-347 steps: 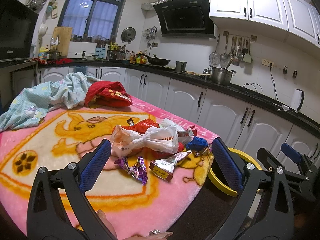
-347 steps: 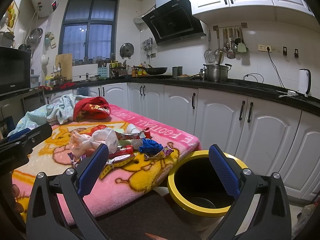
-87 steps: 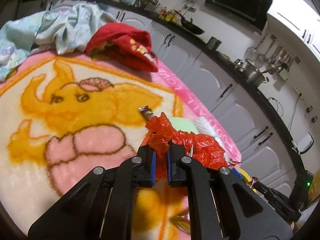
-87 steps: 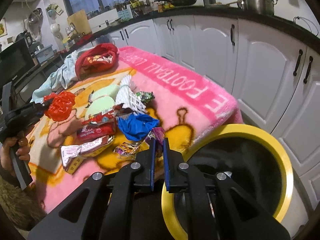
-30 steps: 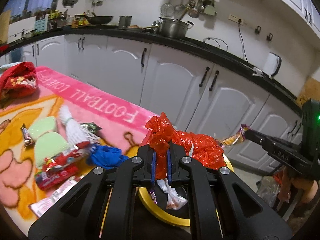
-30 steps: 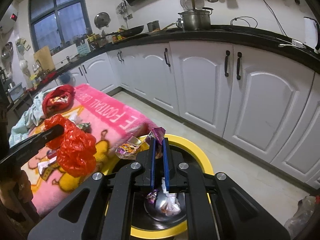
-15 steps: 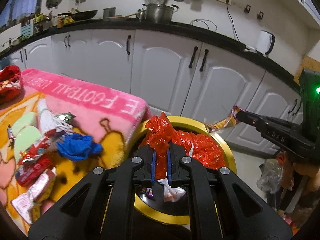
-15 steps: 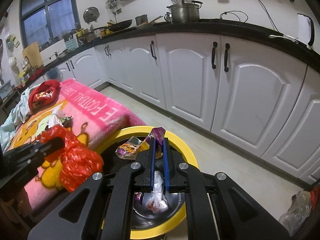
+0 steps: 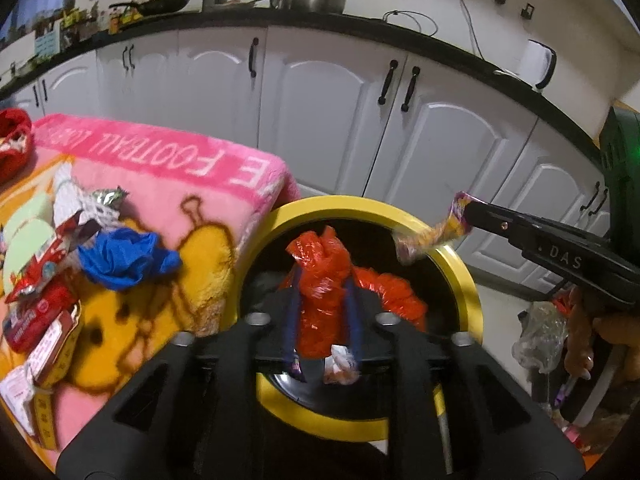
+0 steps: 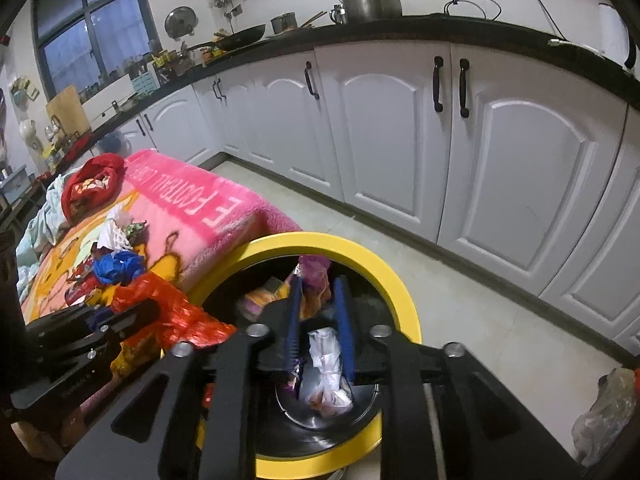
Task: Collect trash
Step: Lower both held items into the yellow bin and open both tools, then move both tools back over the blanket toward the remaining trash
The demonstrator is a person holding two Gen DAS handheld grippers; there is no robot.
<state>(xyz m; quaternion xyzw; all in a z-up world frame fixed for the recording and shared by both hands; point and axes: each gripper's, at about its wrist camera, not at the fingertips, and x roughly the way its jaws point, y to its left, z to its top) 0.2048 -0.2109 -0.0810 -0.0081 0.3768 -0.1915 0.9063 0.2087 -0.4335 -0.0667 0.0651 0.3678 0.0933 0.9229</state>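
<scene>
Red bag [image 9: 322, 280] seemingly slipping from left gripper [image 9: 322, 312] over bin [image 9: 460, 276].

Bin [image 10: 394, 276] mouth crowded by red bag [image 9: 324, 276]; blanket edge [image 10: 256, 216] tight against its rim; open floor [image 10: 460, 292] beyond

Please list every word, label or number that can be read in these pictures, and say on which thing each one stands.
"FOOTBALL", upside down, with more letters beyond it too blurred to read: on the border of the pink blanket.
"DAS": on the arm of the right gripper, seen from the left wrist.
Print on the red snack packets and the black gripper body: too small and blurred to read.
</scene>
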